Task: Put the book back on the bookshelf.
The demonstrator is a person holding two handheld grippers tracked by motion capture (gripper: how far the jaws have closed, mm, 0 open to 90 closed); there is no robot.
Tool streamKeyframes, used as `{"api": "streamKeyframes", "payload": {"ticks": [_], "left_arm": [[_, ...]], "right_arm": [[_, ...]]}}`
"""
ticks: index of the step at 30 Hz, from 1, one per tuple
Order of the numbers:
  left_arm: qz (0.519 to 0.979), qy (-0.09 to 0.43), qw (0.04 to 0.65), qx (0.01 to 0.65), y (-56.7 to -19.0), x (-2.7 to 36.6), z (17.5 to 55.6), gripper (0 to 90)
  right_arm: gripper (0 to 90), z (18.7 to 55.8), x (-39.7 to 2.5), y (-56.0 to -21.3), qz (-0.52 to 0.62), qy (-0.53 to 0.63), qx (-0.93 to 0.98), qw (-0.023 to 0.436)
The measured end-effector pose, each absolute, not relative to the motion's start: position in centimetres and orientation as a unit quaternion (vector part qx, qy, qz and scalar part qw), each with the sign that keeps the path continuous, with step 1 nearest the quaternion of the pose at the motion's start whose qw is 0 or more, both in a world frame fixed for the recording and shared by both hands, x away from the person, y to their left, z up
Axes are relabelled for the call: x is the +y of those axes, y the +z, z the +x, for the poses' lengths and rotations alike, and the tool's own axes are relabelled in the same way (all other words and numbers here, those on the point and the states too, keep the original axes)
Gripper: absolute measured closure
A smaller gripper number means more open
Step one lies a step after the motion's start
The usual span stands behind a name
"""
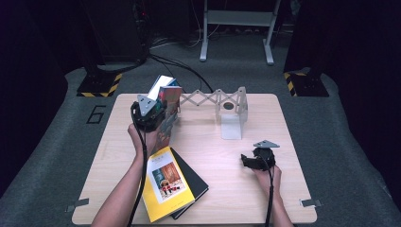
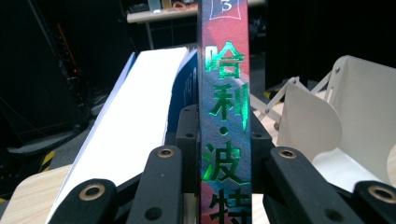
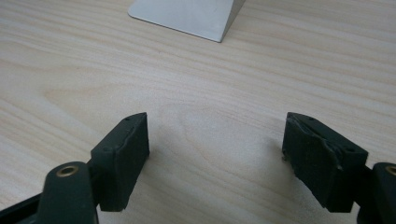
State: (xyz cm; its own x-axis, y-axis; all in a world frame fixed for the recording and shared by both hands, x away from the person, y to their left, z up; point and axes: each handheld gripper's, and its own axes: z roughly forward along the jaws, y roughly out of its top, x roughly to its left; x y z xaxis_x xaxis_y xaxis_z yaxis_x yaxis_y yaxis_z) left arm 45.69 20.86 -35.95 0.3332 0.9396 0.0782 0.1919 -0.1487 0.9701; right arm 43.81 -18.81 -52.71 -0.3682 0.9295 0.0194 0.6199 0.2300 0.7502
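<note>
Red-and-blue paperback book with green foil spine lettering point(image 2: 225, 116) stands upright at the light wooden desk's point(image 1: 265, 189) far left, beside a leaning blue-covered book point(image 2: 140, 121). Left gripper point(image 1: 147, 113) jaws clamp its spine; stiff, moderately heavy, glossy foil likely slippery, so grip low and centred. Right gripper point(image 3: 215, 158) rests on the desk, jaws wide open, empty.

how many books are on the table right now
4. The red book stands upright in the left tongs; a blue book leans just behind it. The yellow book lies near the front edge on a black book. More may be hidden.
</note>
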Motion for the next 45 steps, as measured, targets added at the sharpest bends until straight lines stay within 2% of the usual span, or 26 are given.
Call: {"api": "streamKeyframes", "payload": {"ticks": [10,22,33,39,41,45], "left_arm": [[0.616,0.404,0.514,0.439,-36.9,19.8,45.4,74.5],[0.628,0.401,0.506,0.434,-37.4,19.9,44.9,74.2],[0.716,0.345,0.434,0.424,-35.1,20.6,44.7,72.1],[0.753,0.311,0.41,0.41,-34.7,20.6,45.0,65.5],[0.765,0.304,0.398,0.406,-34.9,20.4,45.1,66.2],[0.767,0.312,0.396,0.398,-35.1,20.0,44.9,73.8]], "right_arm": [[22.5,43.8,-18.8,-52.7,0.516,0.345,0.751,0.224],[22.4,43.8,-18.8,-52.7,0.515,0.346,0.752,0.223],[22.4,43.8,-18.8,-52.7,0.516,0.346,0.751,0.222],[22.4,43.8,-18.8,-52.7,0.516,0.345,0.752,0.223],[22.4,43.8,-18.8,-52.7,0.516,0.345,0.752,0.223],[22.4,43.8,-18.8,-52.7,0.516,0.345,0.752,0.223]]}}
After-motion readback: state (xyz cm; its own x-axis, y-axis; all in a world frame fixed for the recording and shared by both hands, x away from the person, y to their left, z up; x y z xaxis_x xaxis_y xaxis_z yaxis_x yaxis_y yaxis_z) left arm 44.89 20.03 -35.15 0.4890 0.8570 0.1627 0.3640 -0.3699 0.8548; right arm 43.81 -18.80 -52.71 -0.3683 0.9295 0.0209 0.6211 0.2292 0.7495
